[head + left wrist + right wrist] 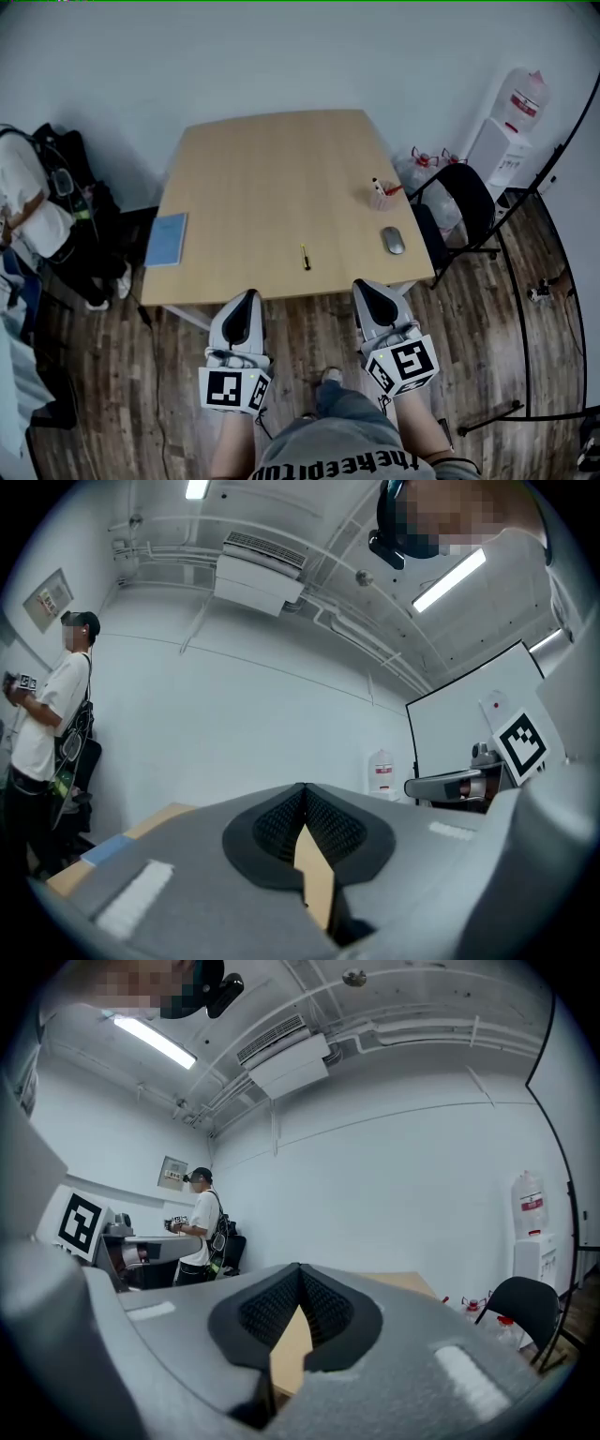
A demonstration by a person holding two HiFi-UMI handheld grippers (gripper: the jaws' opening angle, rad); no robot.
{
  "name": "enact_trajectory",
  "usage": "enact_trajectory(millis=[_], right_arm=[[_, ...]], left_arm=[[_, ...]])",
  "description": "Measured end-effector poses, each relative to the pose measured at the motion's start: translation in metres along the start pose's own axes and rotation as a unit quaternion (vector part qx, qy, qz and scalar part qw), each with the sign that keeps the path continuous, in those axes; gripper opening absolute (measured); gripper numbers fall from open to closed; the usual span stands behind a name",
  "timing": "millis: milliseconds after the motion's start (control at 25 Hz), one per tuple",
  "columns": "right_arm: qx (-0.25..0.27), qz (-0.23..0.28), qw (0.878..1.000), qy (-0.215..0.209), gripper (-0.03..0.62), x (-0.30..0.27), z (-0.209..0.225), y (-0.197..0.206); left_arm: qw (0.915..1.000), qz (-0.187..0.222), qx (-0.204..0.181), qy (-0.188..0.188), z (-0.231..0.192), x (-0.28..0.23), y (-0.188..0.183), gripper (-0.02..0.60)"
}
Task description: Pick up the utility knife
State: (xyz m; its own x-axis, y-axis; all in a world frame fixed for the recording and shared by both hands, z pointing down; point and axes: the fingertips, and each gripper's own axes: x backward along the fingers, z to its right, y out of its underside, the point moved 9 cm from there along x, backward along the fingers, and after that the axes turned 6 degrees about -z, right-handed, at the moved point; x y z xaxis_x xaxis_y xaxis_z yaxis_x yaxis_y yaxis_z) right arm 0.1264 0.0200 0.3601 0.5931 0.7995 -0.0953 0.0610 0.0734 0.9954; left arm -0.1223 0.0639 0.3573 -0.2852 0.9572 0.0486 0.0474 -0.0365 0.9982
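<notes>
While utility knife (305, 256) lies on table (253, 187), left gripper (246, 298), right gripper (367, 289) closed, empty.

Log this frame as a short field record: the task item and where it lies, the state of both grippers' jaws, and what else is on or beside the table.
task item: utility knife, lying on the table near its front edge
left gripper: jaws together, nothing between them, near the table's front edge
right gripper: jaws together, nothing between them, near the table's front edge
also on table: blue notebook at the left side; mouse and pen cup at the right
beside table: black chair
task stage: knife not yet picked up
</notes>
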Motion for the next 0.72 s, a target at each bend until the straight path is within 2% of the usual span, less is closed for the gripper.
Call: enact_trajectory(millis=[480,720], right_arm=[[-0.002,-0.006,0.999,-0.039,0.003,-0.052,0.054,-0.007],[0.0,-0.024,0.997,-0.068,0.003,-0.071,0.069,-0.003]], left_arm=[[0.9996,0.003,-0.001,-0.027,0.003,-0.064,-0.002,0.02],[0.999,0.008,-0.002,-0.044,0.008,-0.081,-0.003,0.02]])
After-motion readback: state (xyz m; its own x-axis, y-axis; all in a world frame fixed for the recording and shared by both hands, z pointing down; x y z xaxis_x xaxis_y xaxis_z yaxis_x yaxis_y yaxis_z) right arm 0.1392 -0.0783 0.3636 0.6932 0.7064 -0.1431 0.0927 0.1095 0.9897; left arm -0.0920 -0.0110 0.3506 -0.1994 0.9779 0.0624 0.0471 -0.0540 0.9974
